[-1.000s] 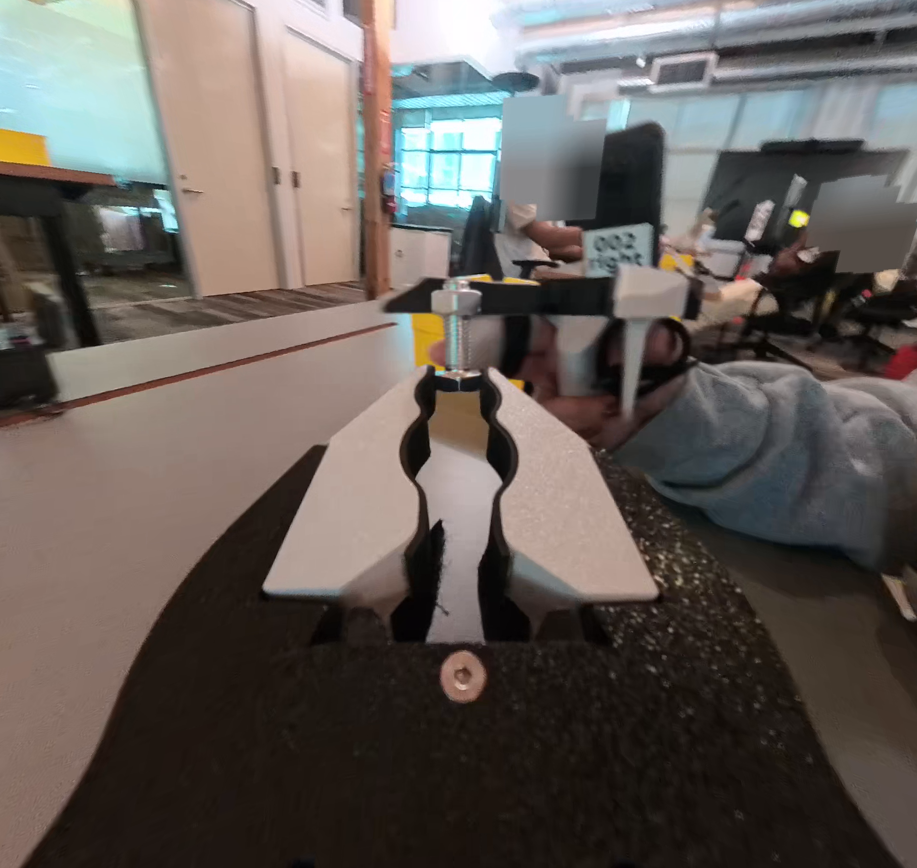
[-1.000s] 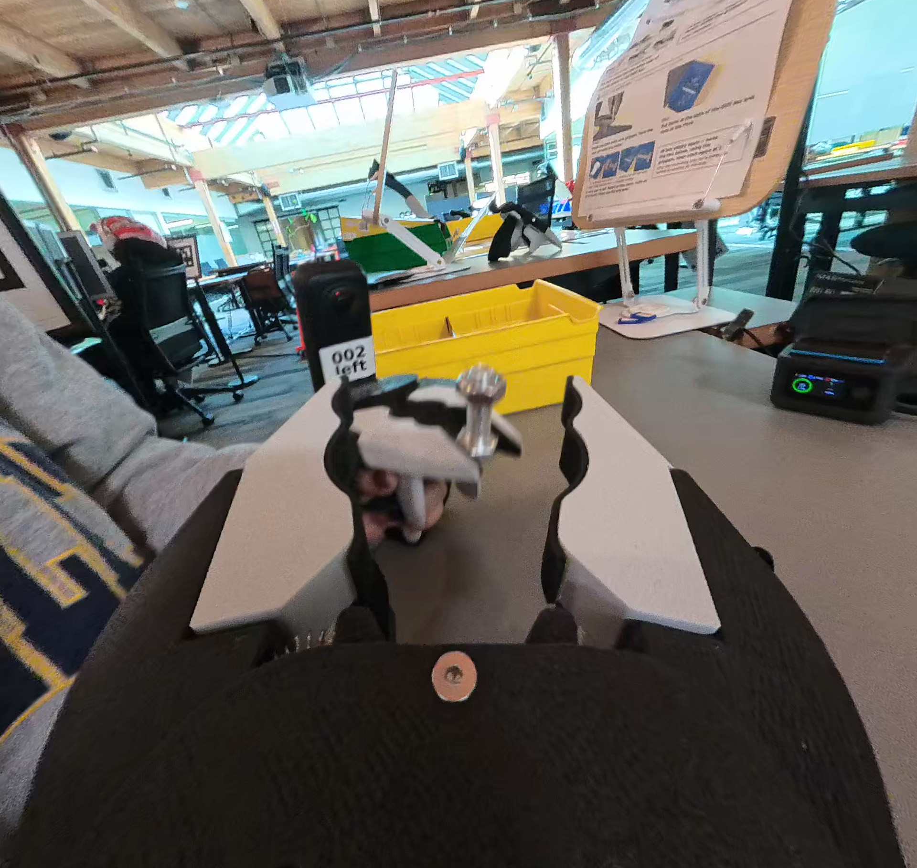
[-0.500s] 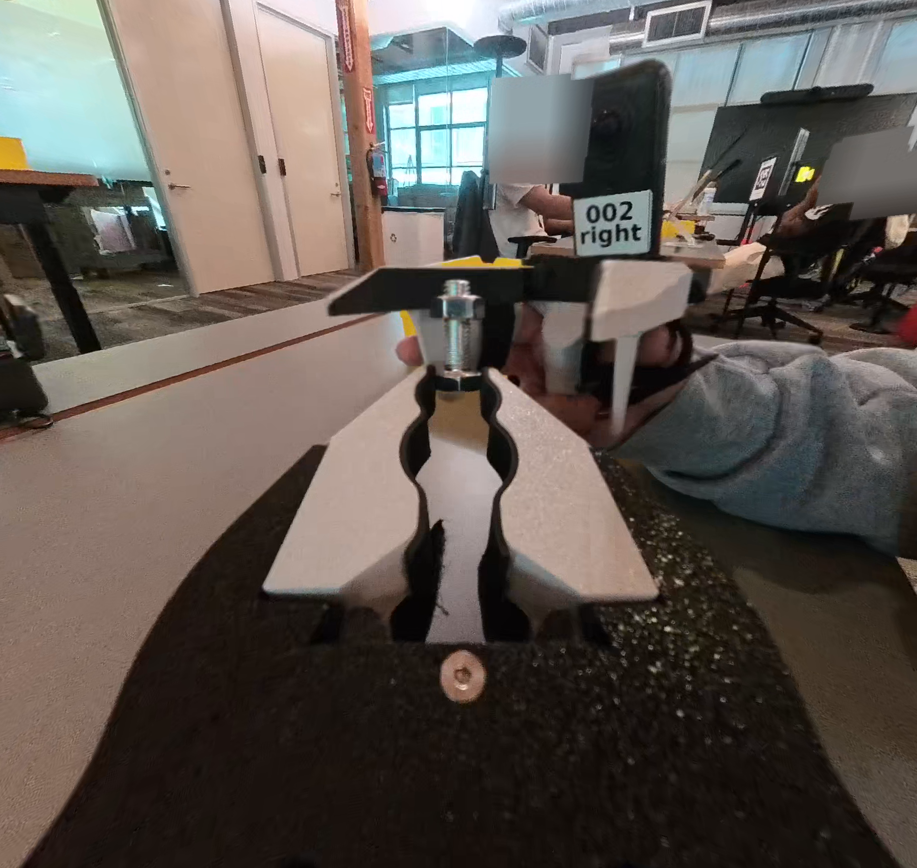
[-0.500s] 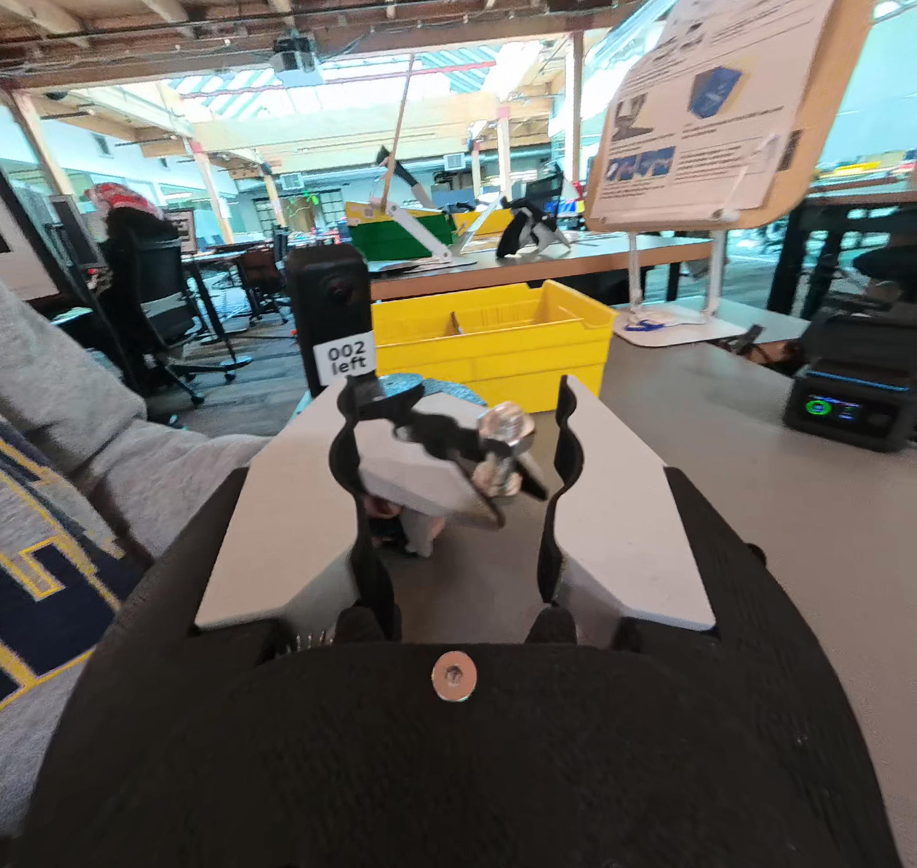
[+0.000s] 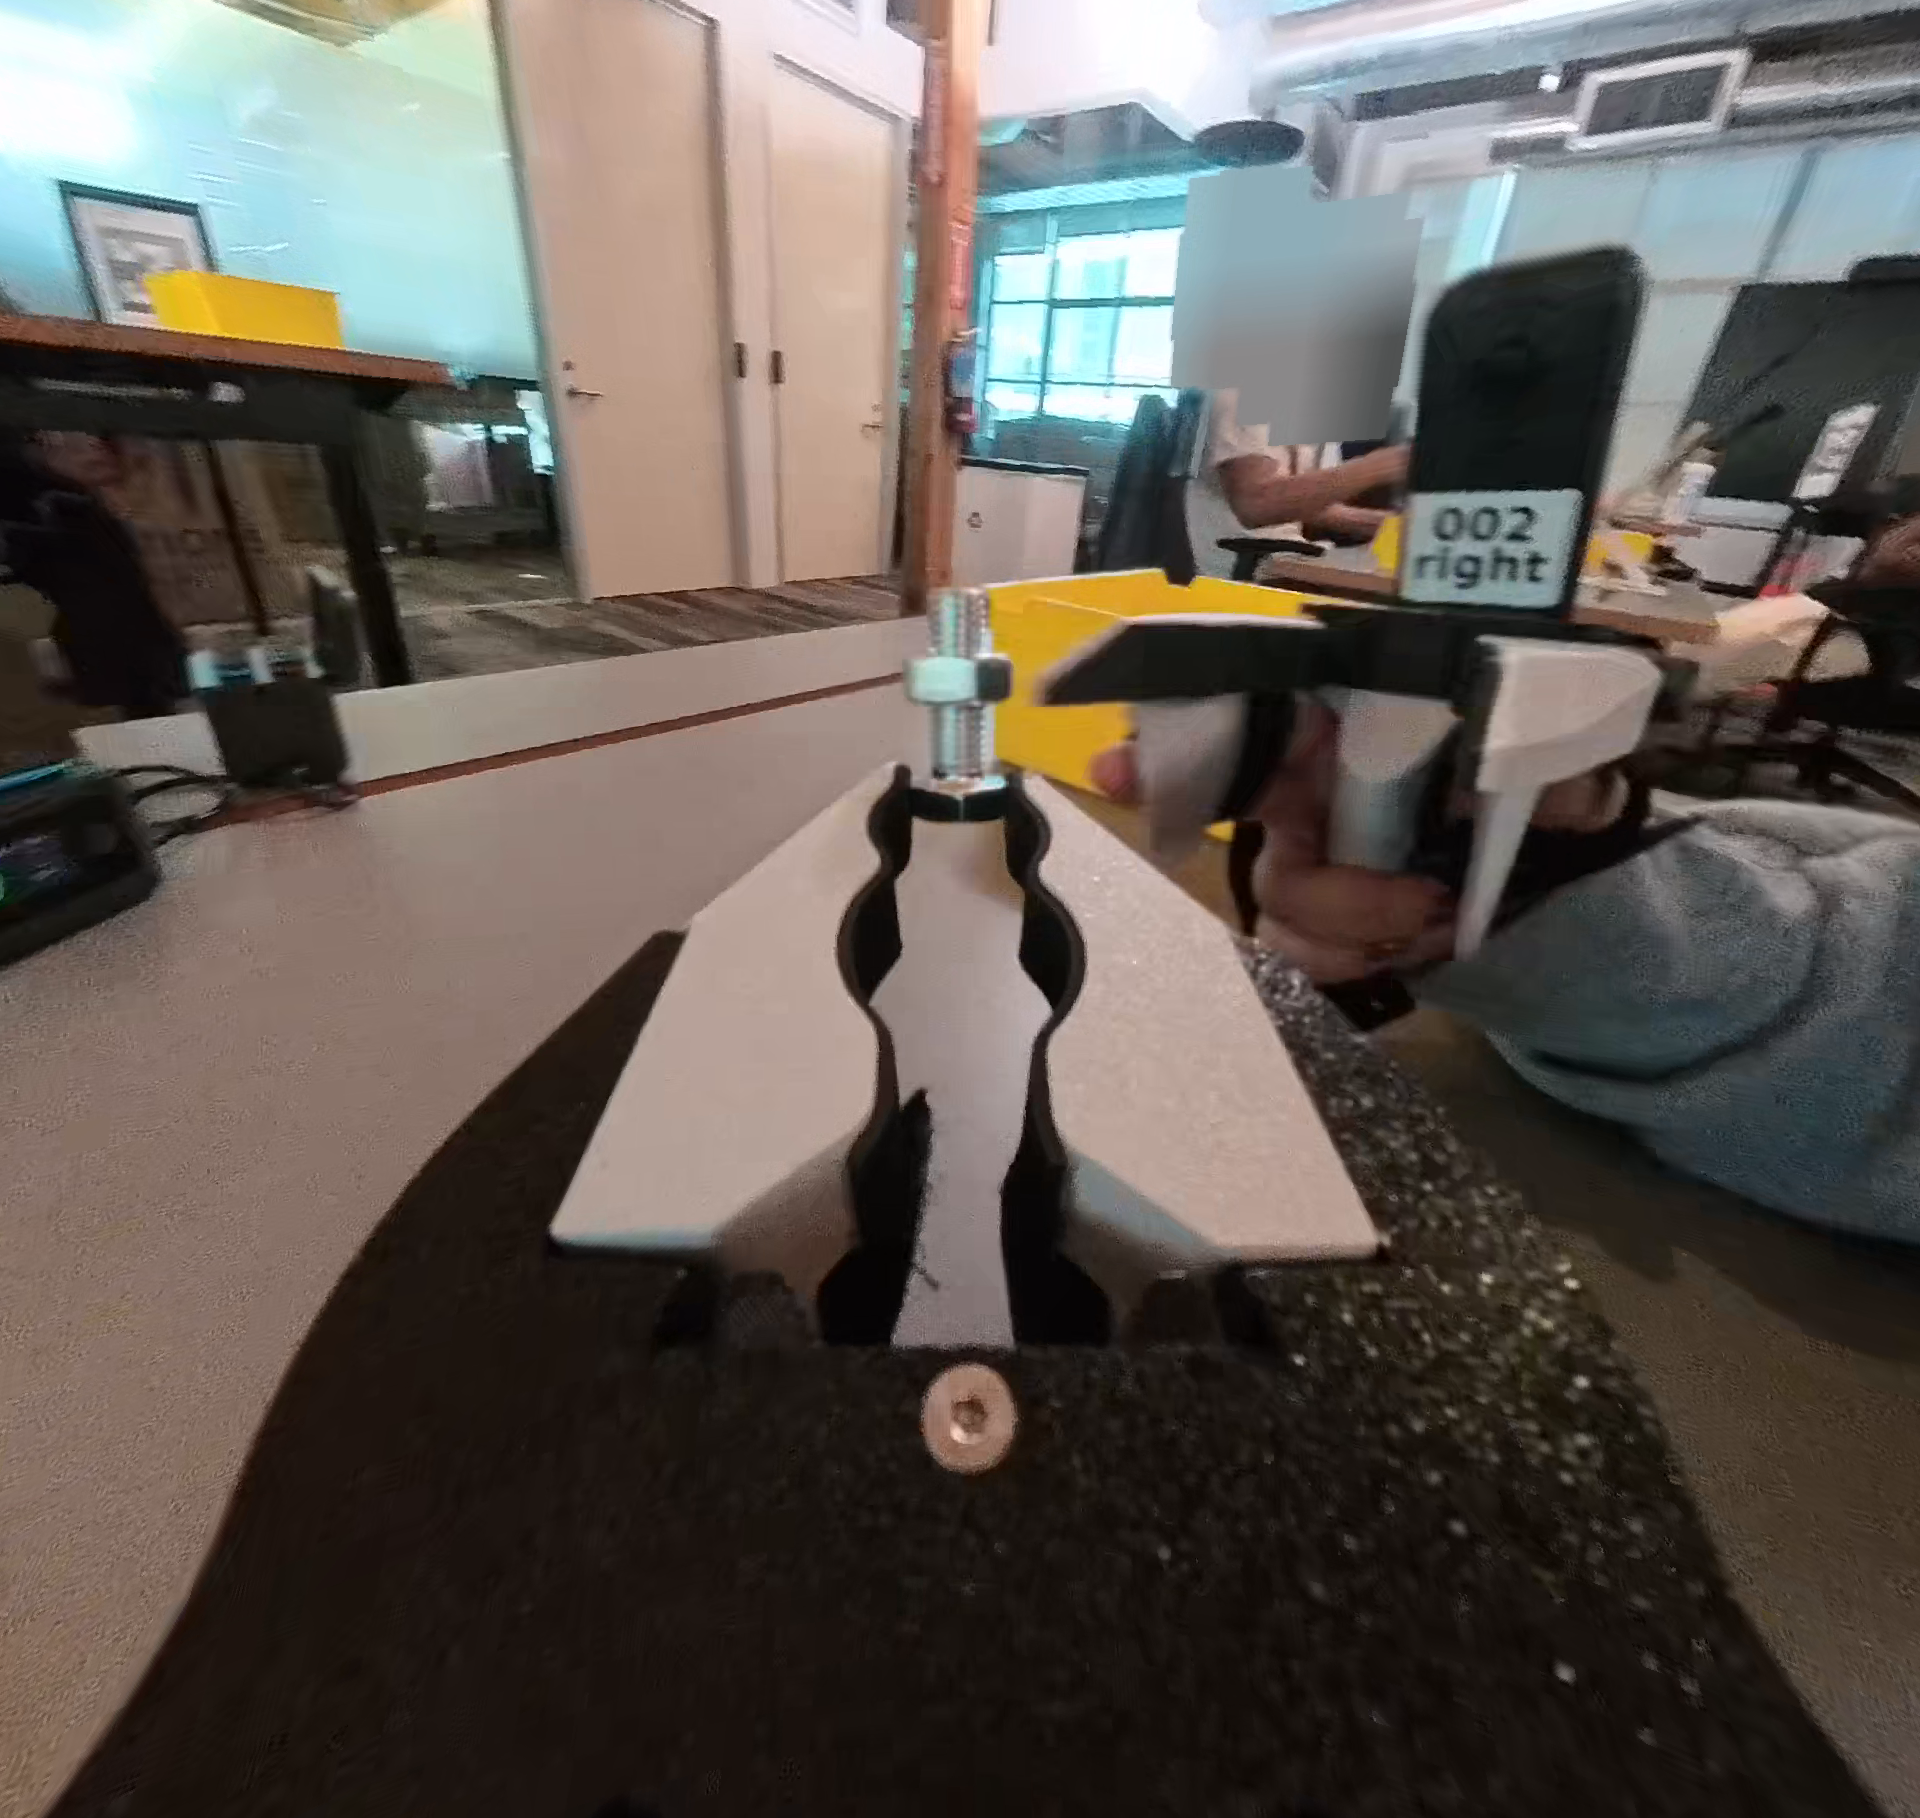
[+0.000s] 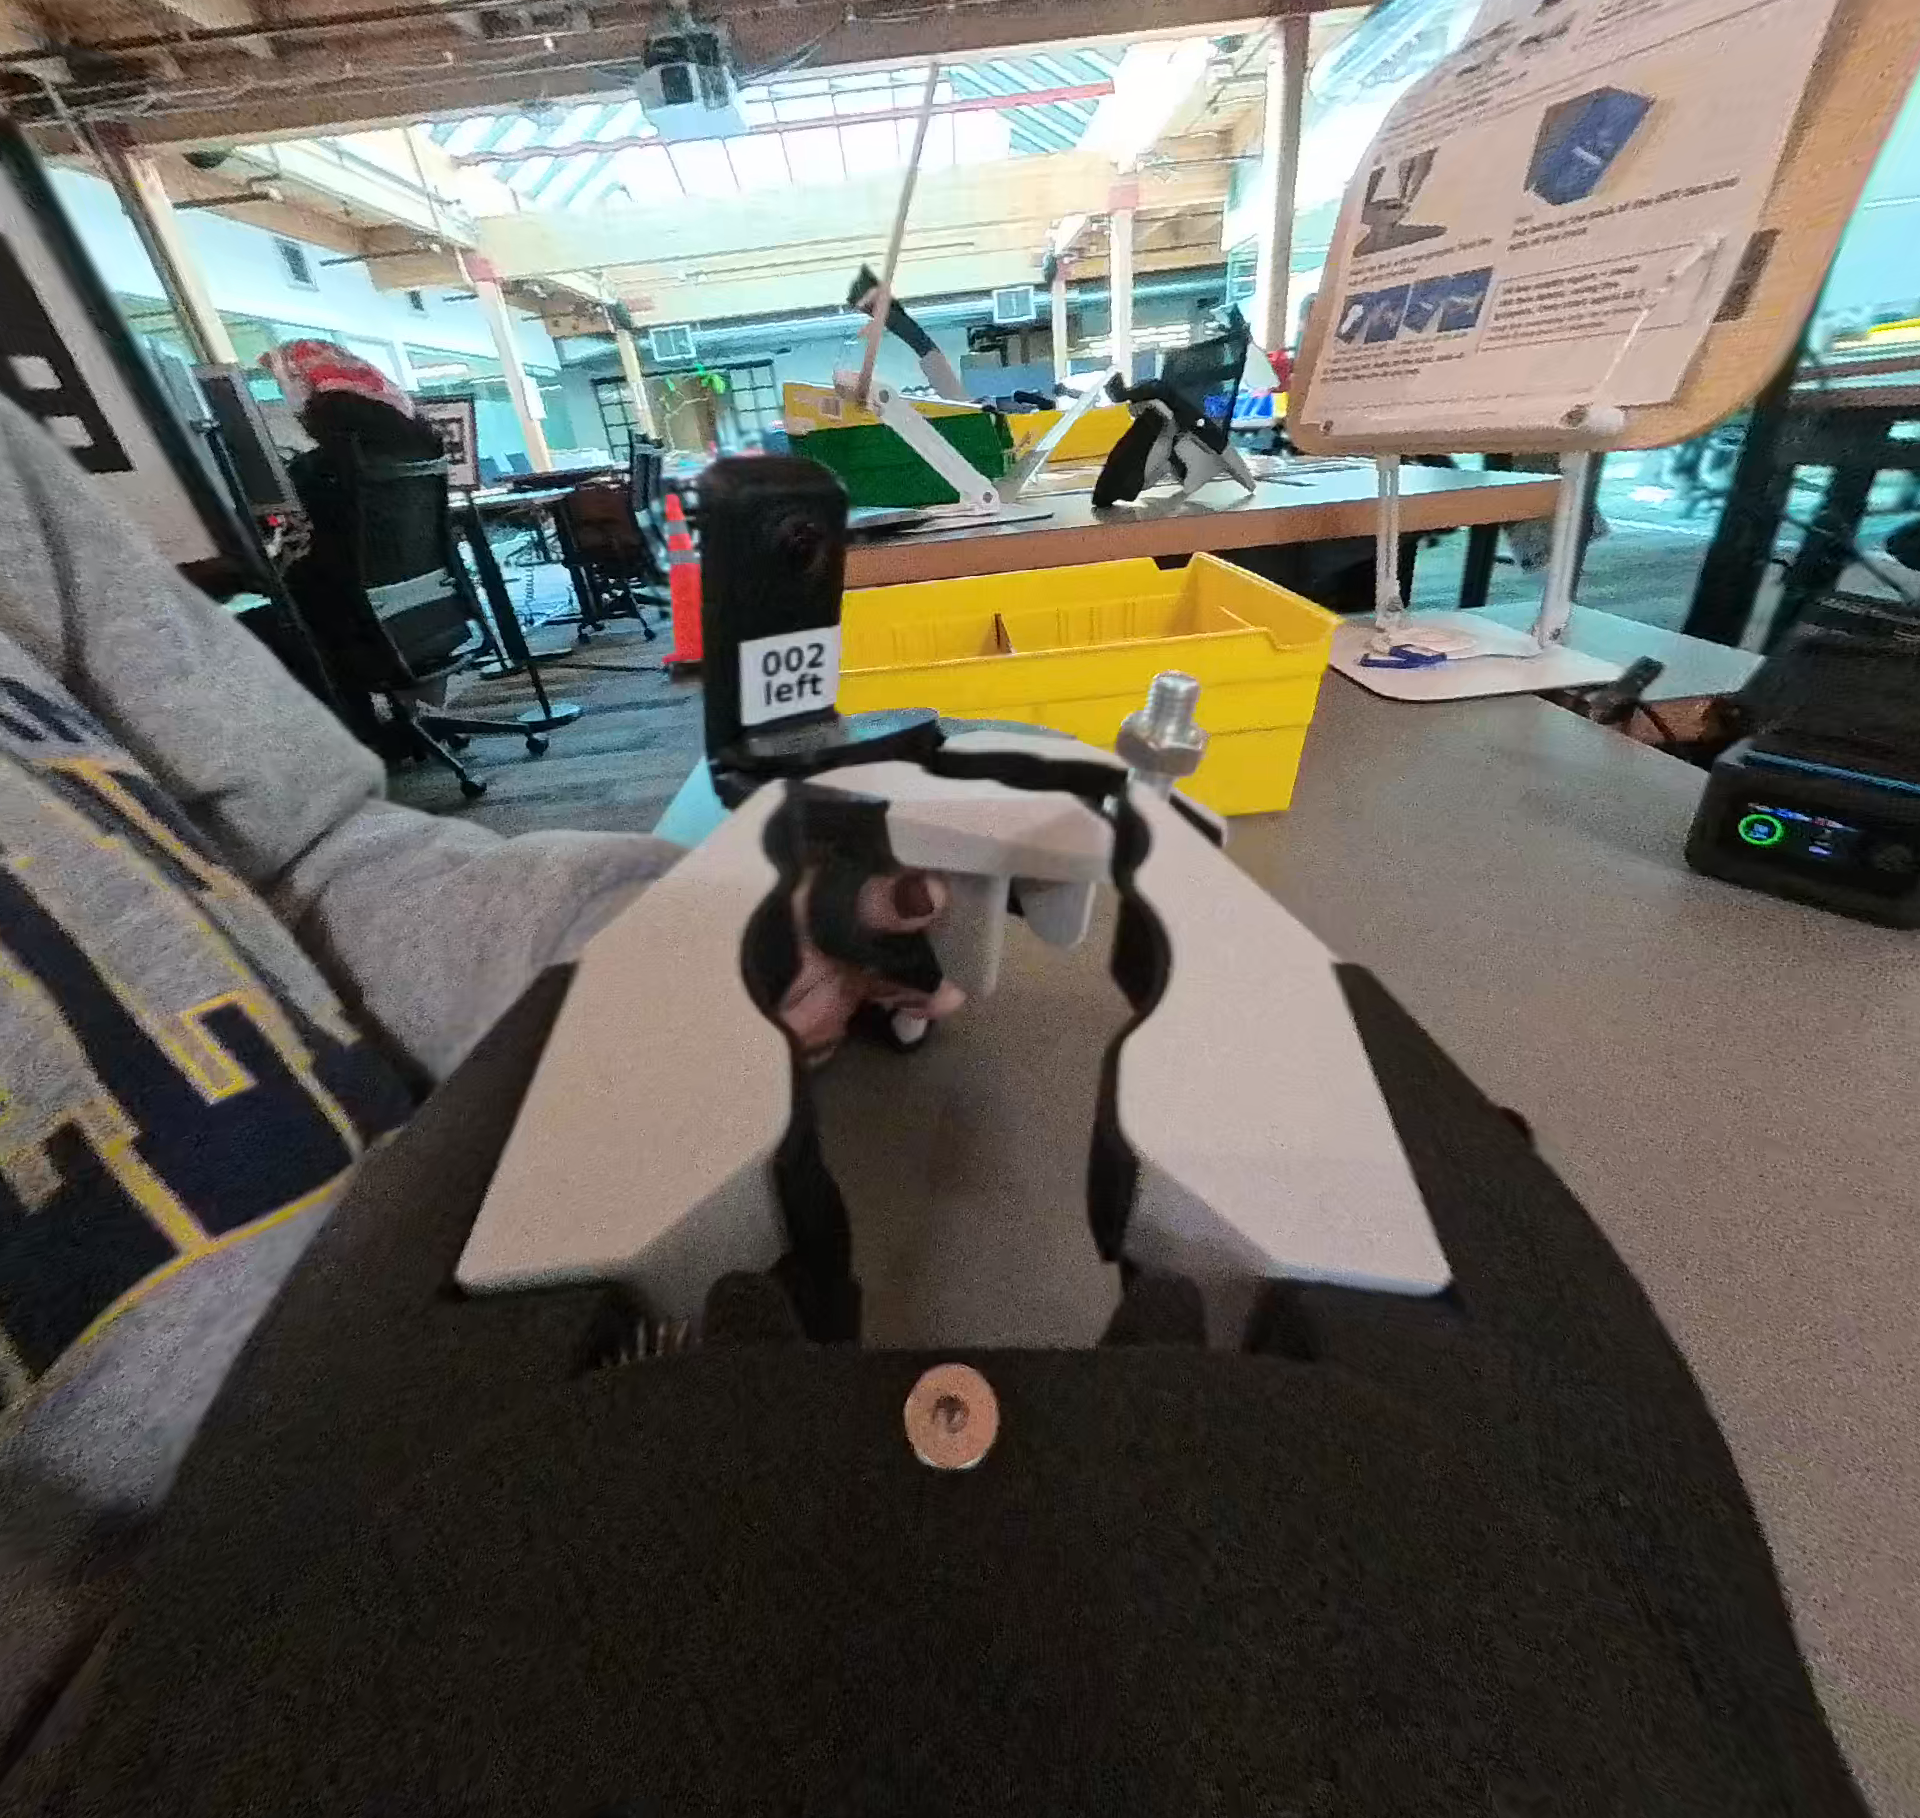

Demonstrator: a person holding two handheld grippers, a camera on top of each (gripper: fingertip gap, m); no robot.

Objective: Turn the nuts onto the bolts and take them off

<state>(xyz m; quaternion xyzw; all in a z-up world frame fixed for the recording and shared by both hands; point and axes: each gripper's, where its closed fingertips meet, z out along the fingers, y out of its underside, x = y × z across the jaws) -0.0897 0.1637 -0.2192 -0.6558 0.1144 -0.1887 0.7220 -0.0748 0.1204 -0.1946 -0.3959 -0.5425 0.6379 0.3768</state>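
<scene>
Bolt, upright silver threaded steel (image 5: 958,703), hex nut (image 5: 956,679) partway down | head clenched in my left gripper (image 5: 958,804) tips | right gripper (image 6: 951,838) released, just right of it.

The bolt (image 5: 960,698) stands upright over the bench (image 5: 436,937), its head between the tips of the left gripper (image 5: 958,812), a nut (image 5: 943,679) partway up it. To the bolt's right, apart from it, is the right gripper (image 5: 1081,672). Behind the bolt, on the bench, sits the bin (image 5: 1101,625). Far left of the bolt sits a device (image 5: 62,859).
</scene>
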